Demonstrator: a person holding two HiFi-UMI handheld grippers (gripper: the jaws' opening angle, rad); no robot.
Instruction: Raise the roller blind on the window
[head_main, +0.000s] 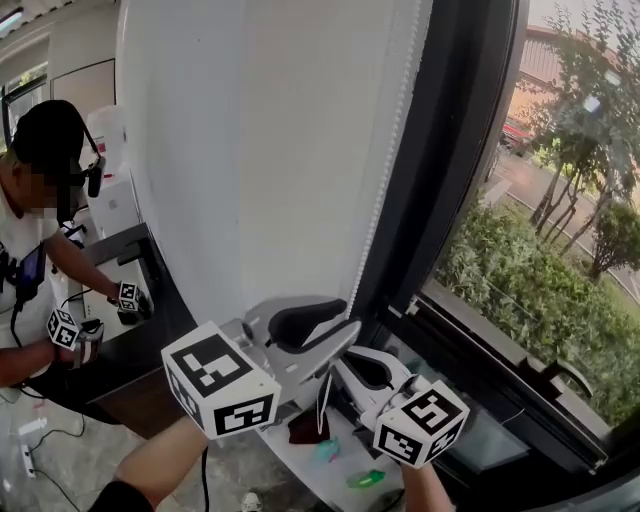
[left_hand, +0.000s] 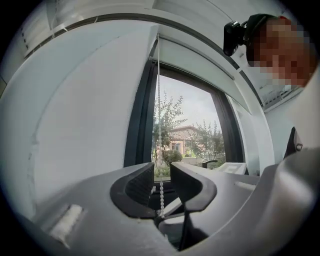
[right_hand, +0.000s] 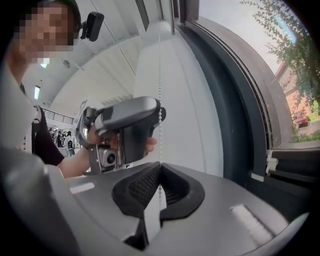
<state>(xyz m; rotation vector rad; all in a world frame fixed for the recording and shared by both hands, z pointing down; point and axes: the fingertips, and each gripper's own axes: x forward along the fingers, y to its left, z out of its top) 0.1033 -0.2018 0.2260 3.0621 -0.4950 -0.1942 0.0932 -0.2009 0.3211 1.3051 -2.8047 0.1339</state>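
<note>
The white roller blind (head_main: 260, 150) hangs down over the left part of the window. Its white bead chain (head_main: 385, 170) runs down the blind's right edge, next to the dark frame. My left gripper (head_main: 350, 318) is open, with the chain (left_hand: 159, 100) hanging loose between its jaws (left_hand: 161, 175), touching neither pad. Just below it, my right gripper (head_main: 338, 368) is shut on the chain (right_hand: 160, 65), which passes straight through the closed pads (right_hand: 159, 172). In the right gripper view, a hand holds the left gripper above.
The dark window frame (head_main: 440, 200) stands right of the chain, with bushes and trees outside the glass. On the white sill (head_main: 300, 455) below lie small green items (head_main: 365, 480). At the left another person works with grippers over a dark table (head_main: 140, 350).
</note>
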